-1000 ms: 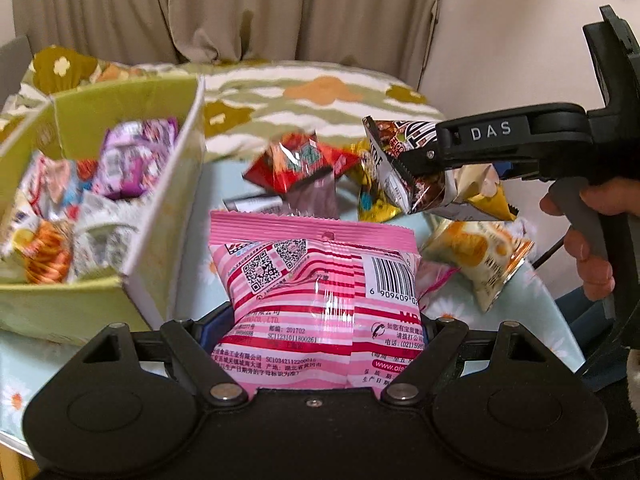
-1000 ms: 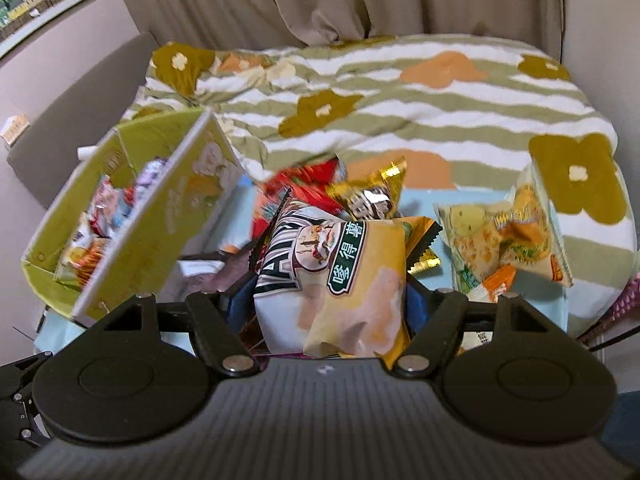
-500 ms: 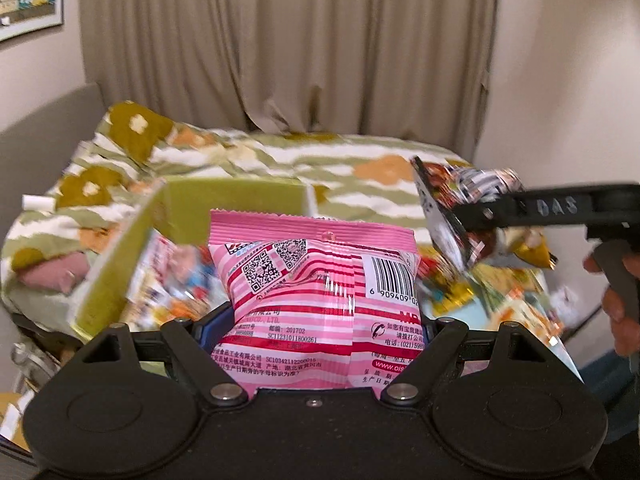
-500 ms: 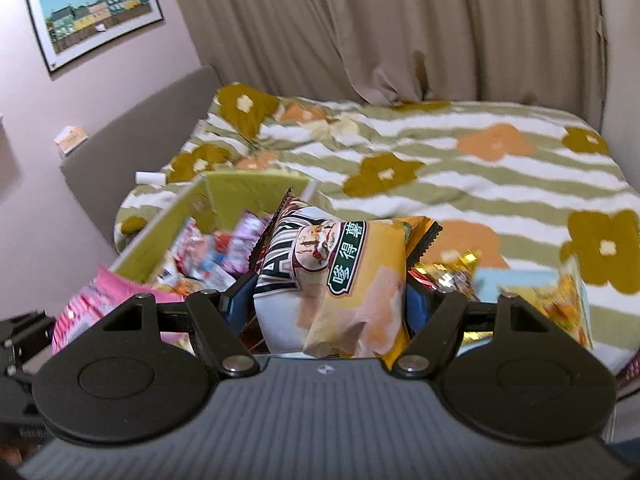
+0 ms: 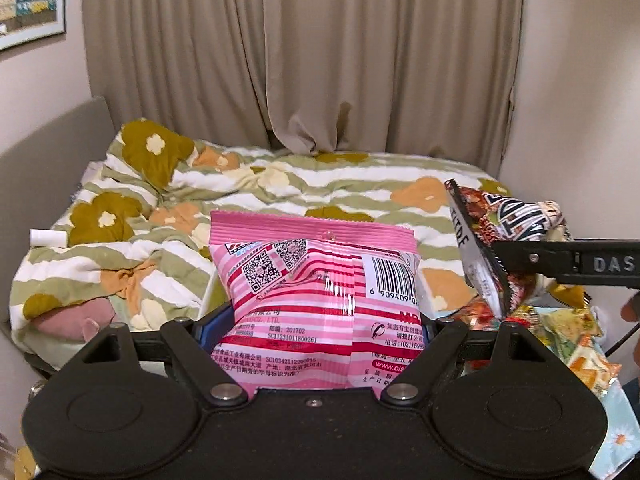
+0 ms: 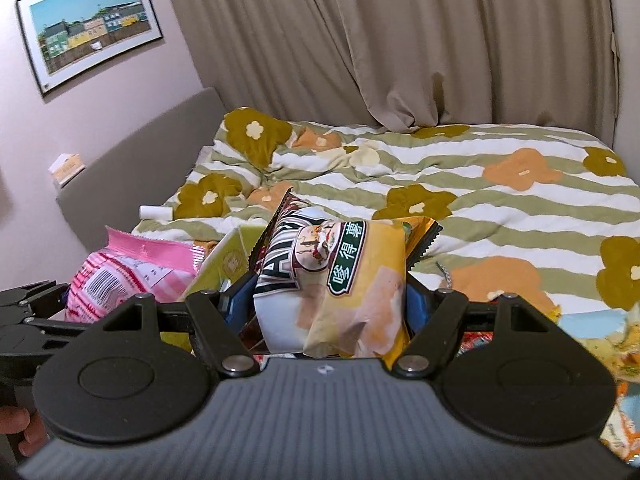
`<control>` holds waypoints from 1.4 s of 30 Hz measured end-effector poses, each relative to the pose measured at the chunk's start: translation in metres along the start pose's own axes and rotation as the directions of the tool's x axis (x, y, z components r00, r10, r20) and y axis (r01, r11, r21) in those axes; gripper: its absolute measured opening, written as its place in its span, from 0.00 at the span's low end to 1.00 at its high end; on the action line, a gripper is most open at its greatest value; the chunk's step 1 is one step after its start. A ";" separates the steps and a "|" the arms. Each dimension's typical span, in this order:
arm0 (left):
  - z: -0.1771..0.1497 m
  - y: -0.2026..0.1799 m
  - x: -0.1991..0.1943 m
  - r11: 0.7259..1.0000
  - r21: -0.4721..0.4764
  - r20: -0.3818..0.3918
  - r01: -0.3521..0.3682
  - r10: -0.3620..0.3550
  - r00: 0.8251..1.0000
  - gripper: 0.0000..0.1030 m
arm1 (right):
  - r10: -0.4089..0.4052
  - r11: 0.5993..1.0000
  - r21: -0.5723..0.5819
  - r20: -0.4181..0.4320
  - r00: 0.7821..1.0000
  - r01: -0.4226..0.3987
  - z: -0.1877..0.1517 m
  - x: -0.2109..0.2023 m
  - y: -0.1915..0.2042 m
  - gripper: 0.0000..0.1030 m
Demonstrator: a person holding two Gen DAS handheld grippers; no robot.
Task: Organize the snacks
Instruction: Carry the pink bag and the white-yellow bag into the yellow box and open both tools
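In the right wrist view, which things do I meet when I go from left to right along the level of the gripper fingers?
Left gripper → pink striped snack bag → green box → yellow chip bag held in the right gripper → loose snack packets.

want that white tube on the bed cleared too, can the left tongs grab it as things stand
Probably not: the left tongs are already shut on the pink snack bag, so no free jaws for the white tube lying apart on the blanket.

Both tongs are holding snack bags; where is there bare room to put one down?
The striped bedspread behind the bags lies open toward the curtain. The light blue table at the right is crowded with loose snack packets; only its near corner shows bare.
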State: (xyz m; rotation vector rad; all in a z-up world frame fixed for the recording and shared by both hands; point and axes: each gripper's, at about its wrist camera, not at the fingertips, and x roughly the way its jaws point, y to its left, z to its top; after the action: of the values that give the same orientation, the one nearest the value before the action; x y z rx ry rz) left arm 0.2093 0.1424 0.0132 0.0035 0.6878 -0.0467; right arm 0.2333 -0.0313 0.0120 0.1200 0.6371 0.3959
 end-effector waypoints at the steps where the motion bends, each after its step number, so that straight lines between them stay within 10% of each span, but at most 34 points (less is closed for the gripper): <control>1: 0.004 0.007 0.009 1.000 0.000 -0.007 0.008 -0.008 1.000 0.83 | -0.010 1.000 0.008 -0.004 1.000 0.010 0.003 0.008 0.003 0.86; 17: 0.025 0.059 0.151 0.989 -0.003 -0.202 0.149 -0.146 0.968 0.98 | -0.169 0.975 0.123 -0.114 0.979 0.183 0.009 0.108 0.018 0.86; 42: 0.011 0.085 0.090 0.998 -0.045 -0.138 0.038 -0.044 0.989 0.99 | -0.070 0.996 0.046 -0.201 0.977 0.080 0.027 0.160 0.039 0.94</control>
State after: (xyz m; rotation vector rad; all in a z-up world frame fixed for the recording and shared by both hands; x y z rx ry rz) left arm 0.2894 0.2236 -0.0364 -0.0481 0.8281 -0.0719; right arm 0.3537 0.0681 -0.0466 0.1079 0.8485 0.3200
